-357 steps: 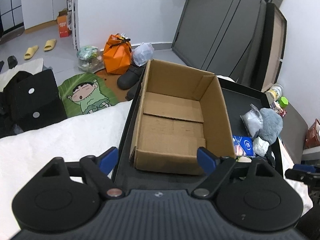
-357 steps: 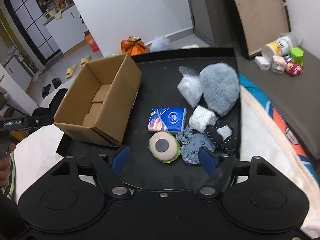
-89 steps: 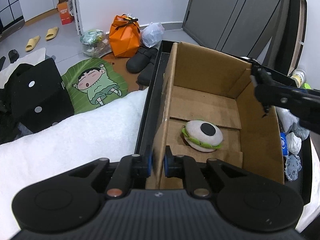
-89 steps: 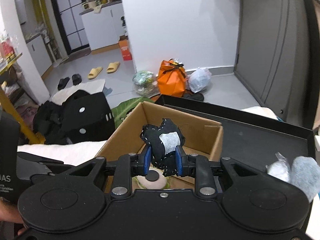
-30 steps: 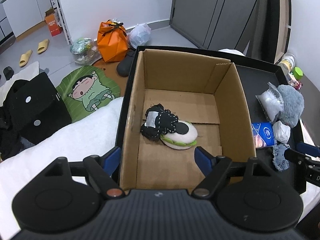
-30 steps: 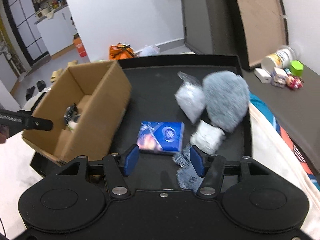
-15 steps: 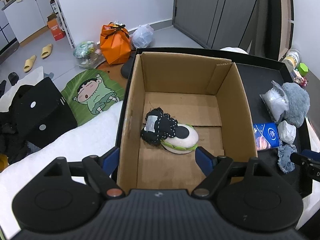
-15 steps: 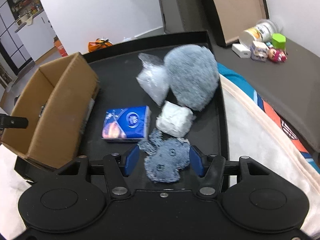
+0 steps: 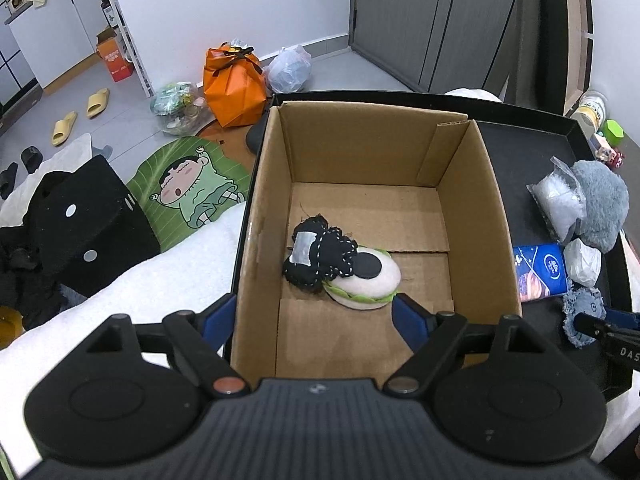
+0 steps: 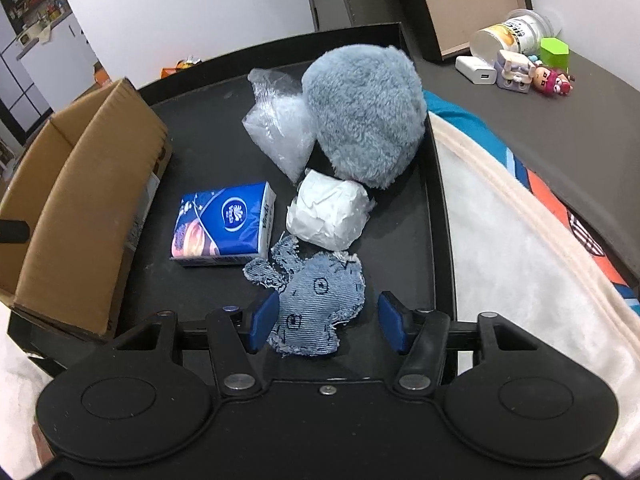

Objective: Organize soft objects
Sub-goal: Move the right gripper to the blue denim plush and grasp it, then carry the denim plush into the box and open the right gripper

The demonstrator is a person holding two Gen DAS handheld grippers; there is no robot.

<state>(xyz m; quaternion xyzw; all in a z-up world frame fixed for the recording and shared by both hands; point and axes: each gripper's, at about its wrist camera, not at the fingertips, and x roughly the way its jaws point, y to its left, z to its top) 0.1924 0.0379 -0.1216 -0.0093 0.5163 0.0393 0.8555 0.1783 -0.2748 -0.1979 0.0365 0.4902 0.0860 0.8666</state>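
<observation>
- Right gripper (image 10: pixel 326 326) fingers have just been narrowing, half-open, straddling the denim toy (image 10: pixel 316 304) on the black tray (image 10: pixel 438 240); not yet pinched.
- Left gripper (image 9: pixel 312 316) wide, empty, over the cardboard box (image 9: pixel 496 216).
- Risk: the flat toy's frayed edge slips the pads, or the tissue pack (image 10: pixel 224 224) beside it gets nudged.

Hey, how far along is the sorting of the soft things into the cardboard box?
Done: the burger plush and black felt toy lie in the cardboard box. In hand: the right gripper, closing, straddles the denim toy, not yet gripped. Left on the tray: tissue pack, white bundle, clear bag, grey plush.
</observation>
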